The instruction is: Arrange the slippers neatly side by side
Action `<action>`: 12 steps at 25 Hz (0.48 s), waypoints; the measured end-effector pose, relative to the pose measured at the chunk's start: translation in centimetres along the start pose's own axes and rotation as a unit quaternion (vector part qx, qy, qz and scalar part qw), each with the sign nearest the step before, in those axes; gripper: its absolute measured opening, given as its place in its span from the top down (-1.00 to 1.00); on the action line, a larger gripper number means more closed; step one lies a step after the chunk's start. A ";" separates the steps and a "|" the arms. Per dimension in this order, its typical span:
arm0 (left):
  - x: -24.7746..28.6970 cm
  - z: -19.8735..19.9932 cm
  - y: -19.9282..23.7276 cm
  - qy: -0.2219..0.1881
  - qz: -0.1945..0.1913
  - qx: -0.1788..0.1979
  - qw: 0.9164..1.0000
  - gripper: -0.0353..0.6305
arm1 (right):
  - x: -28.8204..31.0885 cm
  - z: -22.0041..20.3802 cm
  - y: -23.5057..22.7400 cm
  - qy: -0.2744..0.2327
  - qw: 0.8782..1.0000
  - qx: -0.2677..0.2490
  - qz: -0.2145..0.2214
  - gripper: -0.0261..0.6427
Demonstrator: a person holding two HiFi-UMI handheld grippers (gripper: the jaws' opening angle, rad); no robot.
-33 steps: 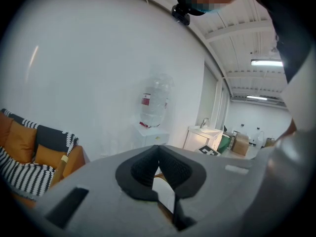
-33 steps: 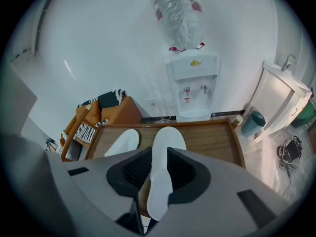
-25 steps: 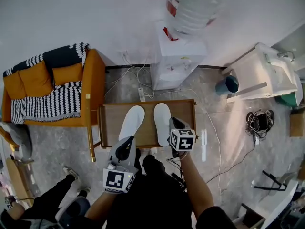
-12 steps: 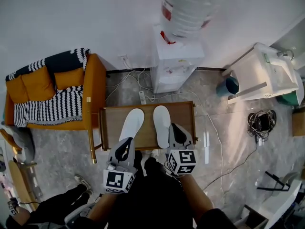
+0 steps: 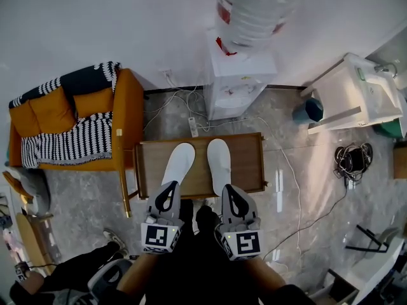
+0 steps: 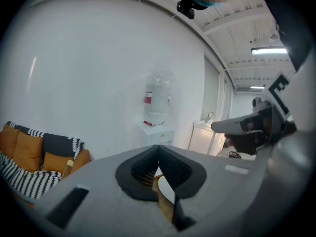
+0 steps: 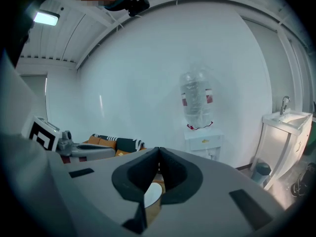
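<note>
Lying side by side on the surface (image 5: 249, 165), left slipper (image 5: 177, 164) and right slipper (image 5: 218, 160), a narrow gap between, left gripper (image 5: 169, 188) and right gripper (image 5: 229, 190) over their near ends, both pairs of fingers together on nothing, sofa (image 5: 63, 127) at left

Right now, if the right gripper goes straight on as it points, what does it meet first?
Probably the right slipper on the wooden table: the shut right gripper points along it. Height is unclear; it may pass above toward the water dispenser.
</note>
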State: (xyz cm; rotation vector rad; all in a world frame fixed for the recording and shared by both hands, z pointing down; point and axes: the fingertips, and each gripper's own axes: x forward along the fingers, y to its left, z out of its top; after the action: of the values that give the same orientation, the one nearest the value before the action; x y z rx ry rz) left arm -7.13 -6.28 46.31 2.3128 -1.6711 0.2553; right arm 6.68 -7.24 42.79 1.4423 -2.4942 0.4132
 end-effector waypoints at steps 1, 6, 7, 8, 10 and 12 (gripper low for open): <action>0.4 -0.7 0.2 0.006 0.001 0.004 1.000 0.85 | 0.1 0.1 0.1 -0.001 1.000 0.000 0.001 0.88; 2.1 -5.3 1.4 0.045 0.002 0.005 0.999 0.85 | 0.3 -0.3 0.4 0.003 1.000 0.001 0.005 0.88; 2.5 -6.2 1.5 0.051 -0.001 0.001 0.999 0.85 | 0.3 -0.4 0.4 0.004 1.000 0.002 0.007 0.88; 2.8 -7.1 1.6 0.059 -0.004 -0.002 0.998 0.85 | 0.3 -0.5 0.5 0.006 1.000 0.003 0.008 0.88; 3.6 -9.1 1.6 0.085 -0.016 -0.003 0.996 0.85 | 0.3 -0.8 0.5 0.010 1.000 0.005 0.009 0.88; 4.3 -11.4 1.8 0.119 -0.026 0.003 0.993 0.67 | 0.4 -1.0 0.7 0.013 1.000 0.008 0.010 0.88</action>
State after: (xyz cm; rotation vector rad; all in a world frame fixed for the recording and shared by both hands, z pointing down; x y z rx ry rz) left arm -7.25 -7.02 58.66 2.2267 -1.4926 0.5053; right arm 5.99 -6.85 43.79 1.4102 -2.4908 0.4530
